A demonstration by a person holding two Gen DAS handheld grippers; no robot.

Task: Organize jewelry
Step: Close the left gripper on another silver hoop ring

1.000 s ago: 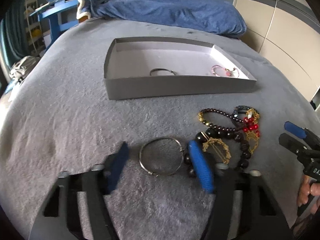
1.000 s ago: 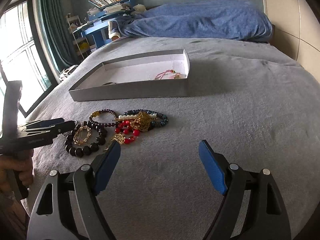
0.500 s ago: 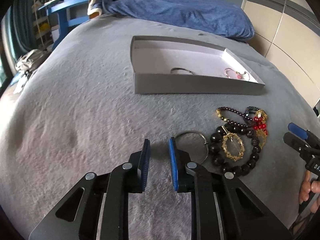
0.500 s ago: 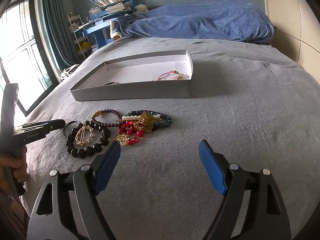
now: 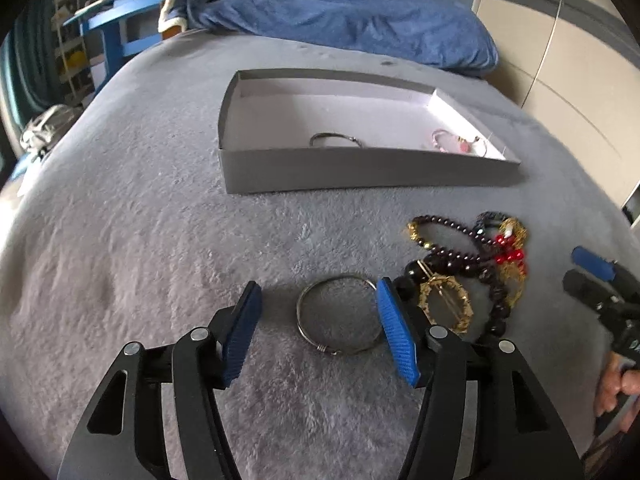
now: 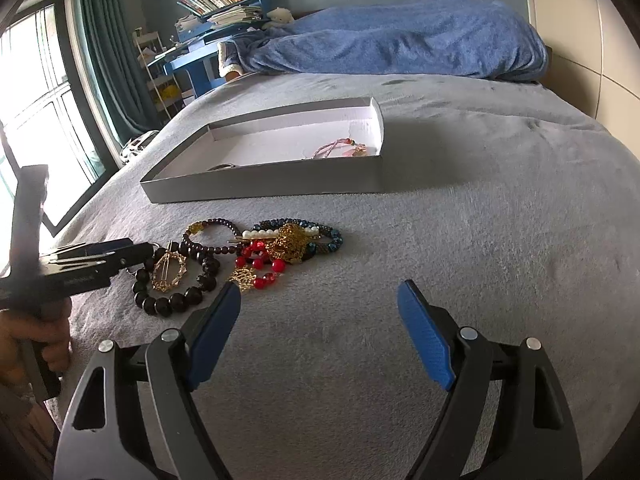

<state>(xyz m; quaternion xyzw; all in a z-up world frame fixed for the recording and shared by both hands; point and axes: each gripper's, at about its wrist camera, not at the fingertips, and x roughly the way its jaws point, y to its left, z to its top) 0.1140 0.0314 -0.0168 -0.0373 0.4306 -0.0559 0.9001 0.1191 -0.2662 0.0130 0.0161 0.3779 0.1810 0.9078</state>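
A thin silver bangle (image 5: 339, 314) lies on the grey blanket between the blue pads of my open left gripper (image 5: 318, 292), apart from both. Right of it lies a jewelry pile (image 5: 468, 276) with black beads, a gold oval brooch and red beads; the pile also shows in the right wrist view (image 6: 240, 258). A grey shallow box (image 5: 360, 172) farther back holds a silver bangle (image 5: 335, 140) and a pink bracelet (image 5: 456, 143). My right gripper (image 6: 318, 300) is open and empty over bare blanket, right of the pile. The left gripper body (image 6: 86, 266) shows at that view's left.
A blue duvet (image 5: 340, 12) lies bunched at the head of the bed. A blue desk with books (image 6: 212, 32) and a window with green curtains (image 6: 48, 92) stand to the left. A cream wall panel (image 5: 560, 60) runs along the right.
My left gripper, open around the bangle a second ago, drew back left and shut; now it is open again with the bangle between its pads. The right gripper has barely moved.
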